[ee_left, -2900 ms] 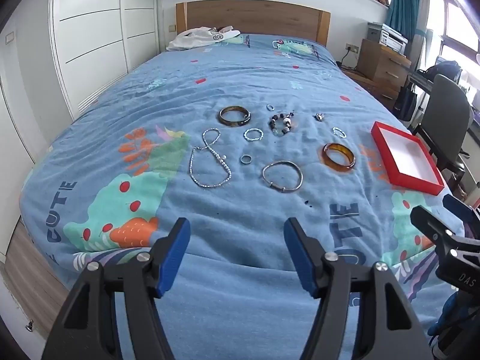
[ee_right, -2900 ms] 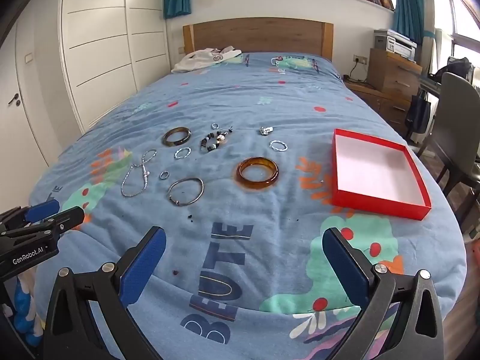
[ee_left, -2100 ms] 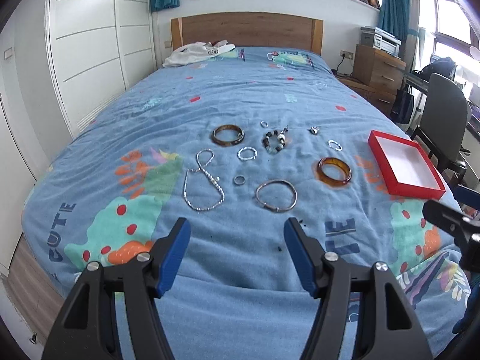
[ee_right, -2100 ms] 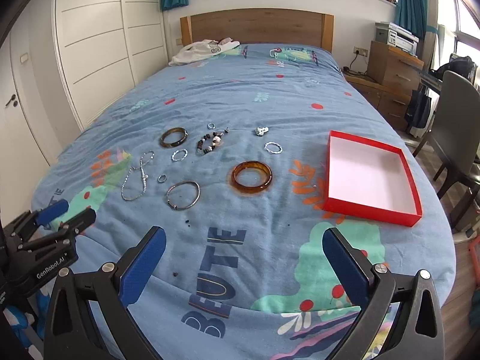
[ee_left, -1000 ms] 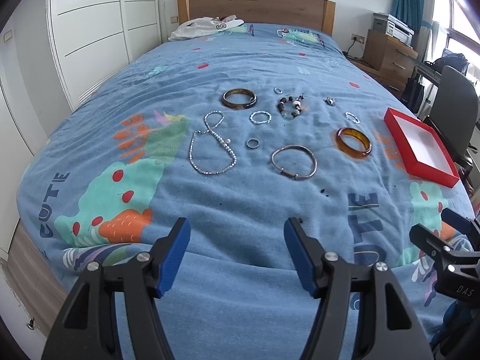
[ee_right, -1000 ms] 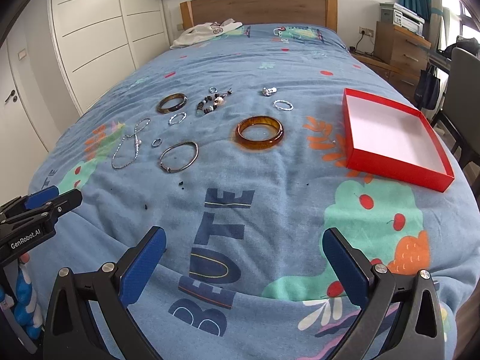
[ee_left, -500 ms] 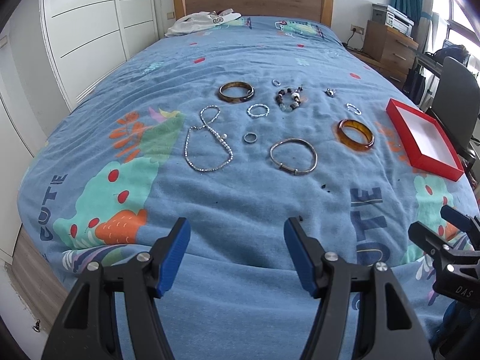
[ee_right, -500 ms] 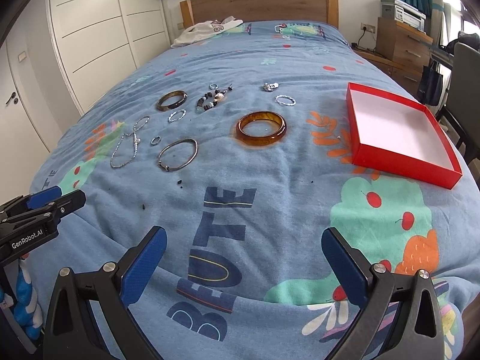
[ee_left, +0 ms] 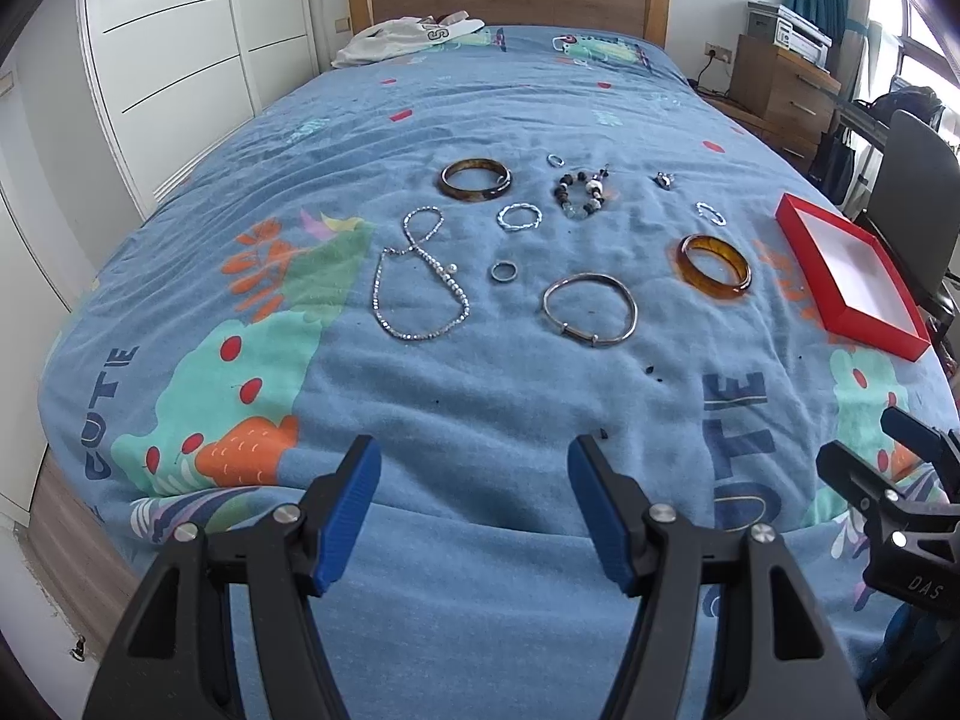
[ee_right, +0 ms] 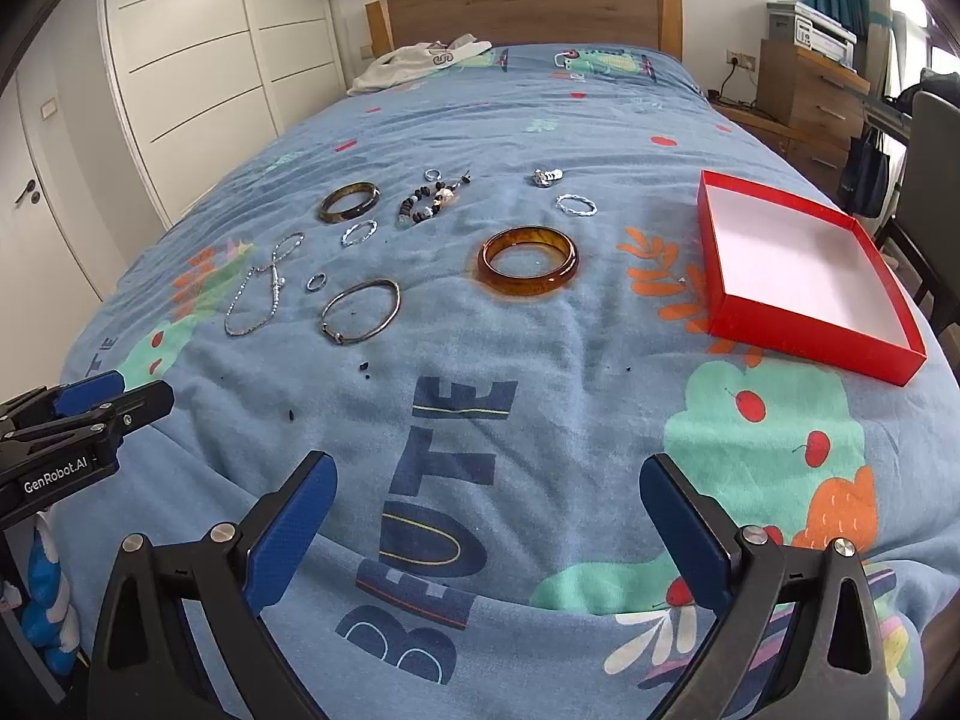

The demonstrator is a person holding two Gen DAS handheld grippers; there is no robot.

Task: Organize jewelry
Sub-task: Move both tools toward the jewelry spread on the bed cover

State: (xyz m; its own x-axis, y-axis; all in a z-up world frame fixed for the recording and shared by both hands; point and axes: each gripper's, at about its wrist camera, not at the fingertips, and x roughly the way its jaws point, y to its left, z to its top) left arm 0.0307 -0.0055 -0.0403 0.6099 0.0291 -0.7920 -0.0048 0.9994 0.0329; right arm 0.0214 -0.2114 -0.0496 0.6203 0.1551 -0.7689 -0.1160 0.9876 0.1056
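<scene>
We hold both the left gripper [ee_left: 474, 468] and right gripper [ee_right: 486, 480] spread, empty, at the bed's [ee_right: 540, 408] foot edge; jewelry [ee_right: 528, 261] lies mid-bed, red box [ee_right: 798, 264] toward the right edge for collecting.

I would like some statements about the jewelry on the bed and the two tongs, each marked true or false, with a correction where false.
1. The red box already holds a bangle. False: its white inside is bare.
2. The amber bangle lies on the blanket between the silver bangle and the red box. True.
3. The left tongs are shut on the bead necklace. False: they are open and hold nothing; the necklace lies on the blanket.
4. The right tongs are open and hold nothing. True.
5. The dark brown bangle lies nearer the headboard than the silver bangle. True.
6. The small ring lies inside the silver bangle. False: it lies beside it, apart.
</scene>
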